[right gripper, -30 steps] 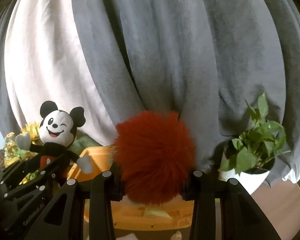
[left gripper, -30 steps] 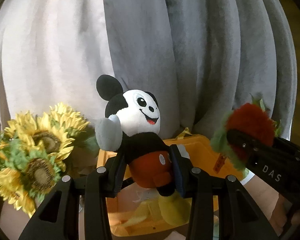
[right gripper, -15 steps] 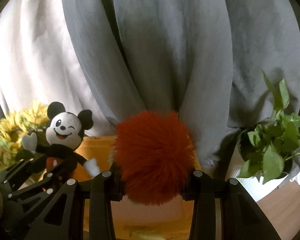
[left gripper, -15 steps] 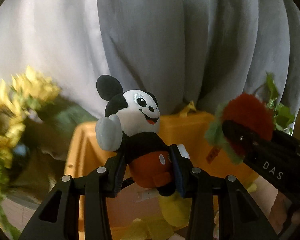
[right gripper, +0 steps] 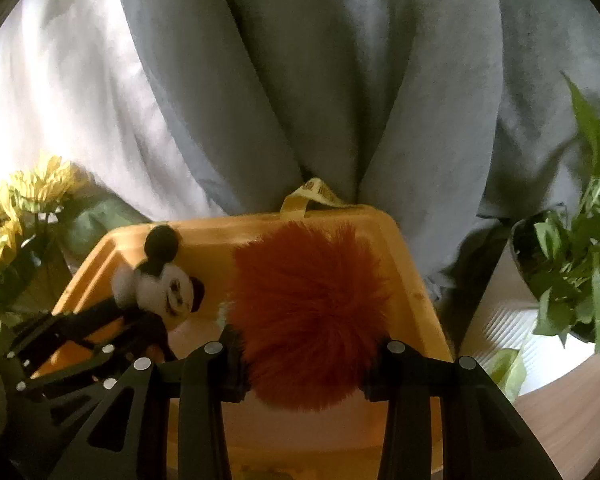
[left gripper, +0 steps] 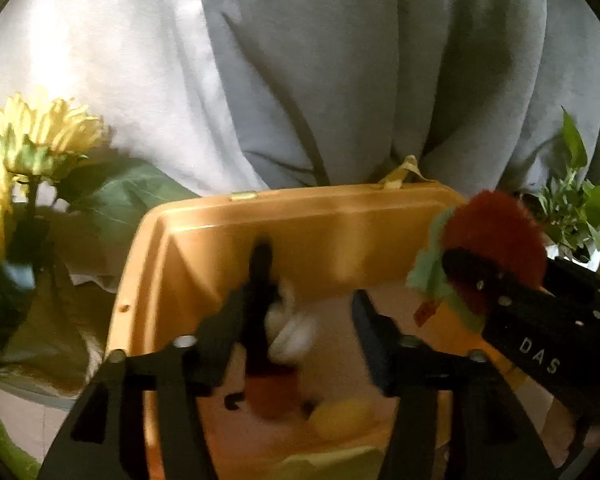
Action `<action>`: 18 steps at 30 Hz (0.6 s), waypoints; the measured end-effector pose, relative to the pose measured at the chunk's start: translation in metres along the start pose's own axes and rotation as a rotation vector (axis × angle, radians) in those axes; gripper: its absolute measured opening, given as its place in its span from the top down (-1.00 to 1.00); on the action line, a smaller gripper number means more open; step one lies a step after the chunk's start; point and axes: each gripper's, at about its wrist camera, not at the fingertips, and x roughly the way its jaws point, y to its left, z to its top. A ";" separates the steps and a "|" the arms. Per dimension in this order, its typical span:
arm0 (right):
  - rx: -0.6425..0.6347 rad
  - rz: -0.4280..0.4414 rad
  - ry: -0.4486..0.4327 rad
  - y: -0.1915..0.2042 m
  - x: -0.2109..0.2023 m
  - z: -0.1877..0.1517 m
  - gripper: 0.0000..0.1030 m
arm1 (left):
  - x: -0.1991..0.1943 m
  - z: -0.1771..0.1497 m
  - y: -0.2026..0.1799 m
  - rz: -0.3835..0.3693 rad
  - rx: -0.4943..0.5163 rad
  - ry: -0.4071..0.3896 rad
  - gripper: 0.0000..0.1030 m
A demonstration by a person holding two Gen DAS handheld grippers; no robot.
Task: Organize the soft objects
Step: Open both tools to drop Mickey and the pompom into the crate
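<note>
1. While the left tongs [left gripper: 300, 332] stand spread over the orange bin [left gripper: 148, 272], the mouse doll [right gripper: 160, 284] lies blurred between them, seemingly loose, near its left wall.
2. Right tongs [right gripper: 304, 356] pinch the red pompom [right gripper: 308, 304] above the bin's right side.
3. Both look light and squashy; I judge a mid-body hold best.

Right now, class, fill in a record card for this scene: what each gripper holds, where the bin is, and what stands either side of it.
left gripper: over the orange bin; mouse plush tilted and blurred between its jaws, grip unclear
right gripper: shut on the red fuzzy plush, above the bin
bin: open-topped, below both grippers, in front of the grey curtain
left of bin: sunflowers
right of bin: potted plant in a white pot
</note>
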 end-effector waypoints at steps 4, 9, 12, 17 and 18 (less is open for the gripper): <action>-0.006 -0.002 0.004 -0.001 0.004 0.001 -0.20 | -0.009 0.001 0.008 0.055 -0.006 -0.020 -0.35; -0.015 -0.046 -0.037 0.000 -0.007 0.003 -0.40 | -0.028 0.004 0.016 0.113 -0.049 -0.040 -0.42; -0.003 -0.047 -0.047 -0.001 -0.015 0.004 -0.40 | -0.039 0.006 0.017 0.136 -0.053 -0.062 -0.48; 0.013 -0.049 -0.073 0.000 -0.037 0.004 -0.40 | -0.068 0.007 0.012 0.153 -0.047 -0.105 -0.54; 0.017 -0.049 -0.078 0.000 -0.042 0.004 -0.40 | -0.075 0.007 0.010 0.153 -0.045 -0.115 -0.55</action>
